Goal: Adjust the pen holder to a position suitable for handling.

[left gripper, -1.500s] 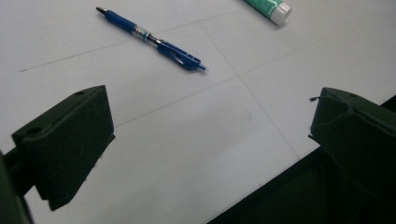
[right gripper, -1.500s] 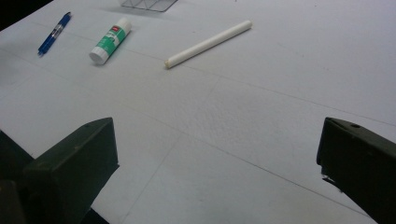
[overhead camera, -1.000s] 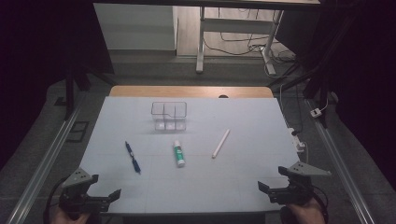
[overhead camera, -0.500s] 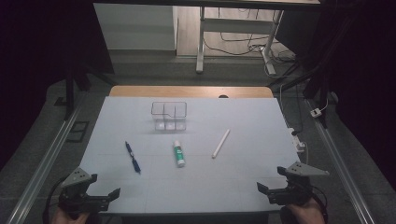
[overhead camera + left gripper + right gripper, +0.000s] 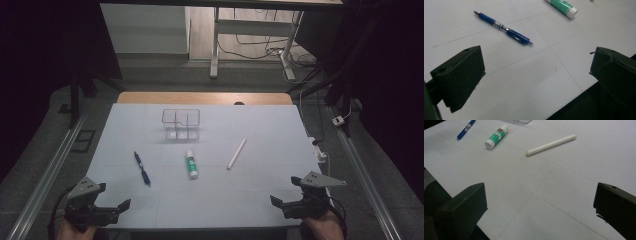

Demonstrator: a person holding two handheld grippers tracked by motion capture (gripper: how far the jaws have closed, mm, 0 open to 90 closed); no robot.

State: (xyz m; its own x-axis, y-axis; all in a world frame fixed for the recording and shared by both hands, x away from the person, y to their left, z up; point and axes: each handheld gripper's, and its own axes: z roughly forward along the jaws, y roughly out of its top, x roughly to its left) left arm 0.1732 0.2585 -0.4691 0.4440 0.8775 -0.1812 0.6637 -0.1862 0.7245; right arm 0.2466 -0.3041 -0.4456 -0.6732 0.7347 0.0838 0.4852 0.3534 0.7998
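On the white table sheet (image 5: 250, 130) lie a blue pen (image 5: 142, 169), a green-and-white glue stick (image 5: 191, 165) and a white stick (image 5: 236, 153). A clear plastic container (image 5: 180, 124) with compartments stands farther back. My left gripper (image 5: 114, 196) is open at the near left corner, with the pen (image 5: 504, 27) and glue stick (image 5: 561, 5) well ahead of its jaws. My right gripper (image 5: 285, 190) is open at the near right corner. It faces the white stick (image 5: 551, 145), the glue stick (image 5: 496, 136) and the pen (image 5: 466, 129). Both hold nothing.
A wooden strip (image 5: 205, 97) runs along the table's far edge. Metal rails (image 5: 50, 170) flank both sides. A power strip with cables (image 5: 320, 150) lies off the right edge. Dark floor and desk legs (image 5: 215, 45) are beyond.
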